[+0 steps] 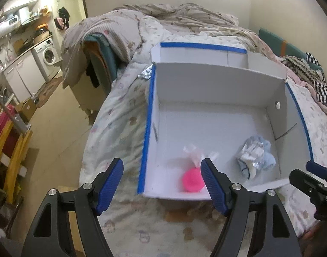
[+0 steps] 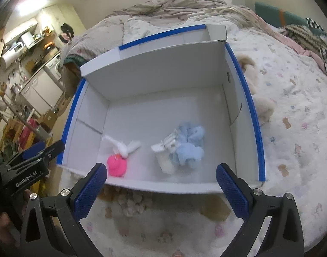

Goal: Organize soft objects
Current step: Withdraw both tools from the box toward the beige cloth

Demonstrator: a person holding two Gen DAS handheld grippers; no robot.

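Note:
A white box with blue-taped rims [image 1: 149, 98] [image 2: 254, 115] sits on the bed. Inside lie a pink and white soft toy [image 1: 192, 178] [image 2: 117, 163] near the front left and a light blue and white fluffy bundle [image 1: 256, 156] [image 2: 184, 147] to its right. My left gripper [image 1: 162, 185] is open and empty, above the box's front left corner. My right gripper [image 2: 161, 189] is open and empty, above the box's front wall. A beige plush toy [image 2: 263, 98] lies on the bed right of the box.
The bed has a patterned quilt [image 2: 302, 128] and a rumpled blanket [image 1: 180, 15] at the far end. Striped and knitted clothes [image 1: 313, 75] lie at the right. A washing machine [image 1: 48, 54] and wooden furniture [image 1: 9, 150] stand left.

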